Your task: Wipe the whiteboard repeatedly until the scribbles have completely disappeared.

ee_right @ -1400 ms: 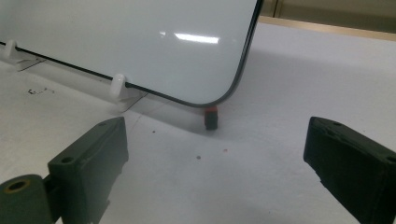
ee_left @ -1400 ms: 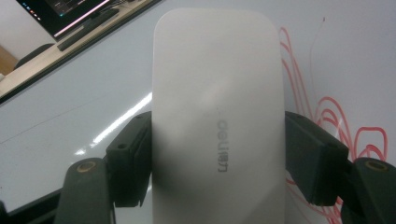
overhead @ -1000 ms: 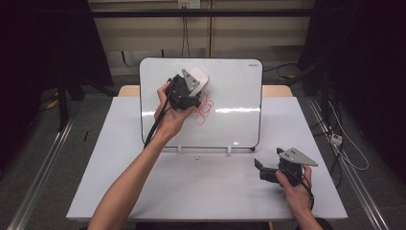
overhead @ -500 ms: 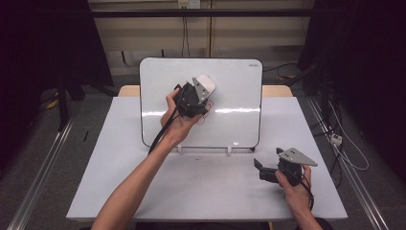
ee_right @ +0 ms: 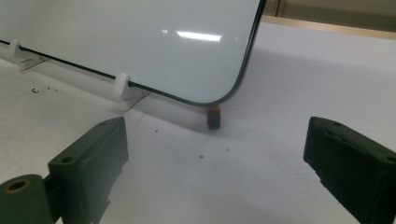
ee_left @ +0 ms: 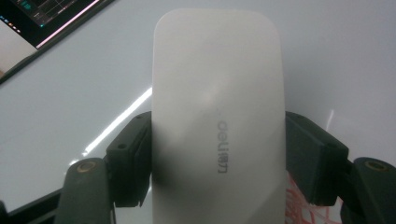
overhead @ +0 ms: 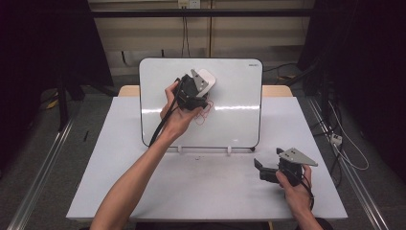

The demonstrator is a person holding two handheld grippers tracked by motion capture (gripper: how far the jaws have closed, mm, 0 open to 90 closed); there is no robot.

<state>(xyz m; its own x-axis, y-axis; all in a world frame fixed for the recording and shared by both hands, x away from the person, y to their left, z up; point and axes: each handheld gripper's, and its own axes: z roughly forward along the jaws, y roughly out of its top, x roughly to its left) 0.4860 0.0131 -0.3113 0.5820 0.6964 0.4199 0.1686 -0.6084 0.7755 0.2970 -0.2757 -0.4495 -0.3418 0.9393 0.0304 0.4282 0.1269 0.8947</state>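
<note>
While left gripper (ee_left: 217, 172) clamps smooth rounded eraser (ee_left: 217, 107) | right gripper (ee_right: 224, 163) fingers gape, empty

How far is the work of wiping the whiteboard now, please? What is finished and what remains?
Most of the whiteboard already looks clean and white. In hand: the left gripper is shut on the white eraser, pressed against the board just above the red scribble. Left to do: that red scribble is not yet wiped away. The right gripper rests open on the table, holding nothing.
</note>
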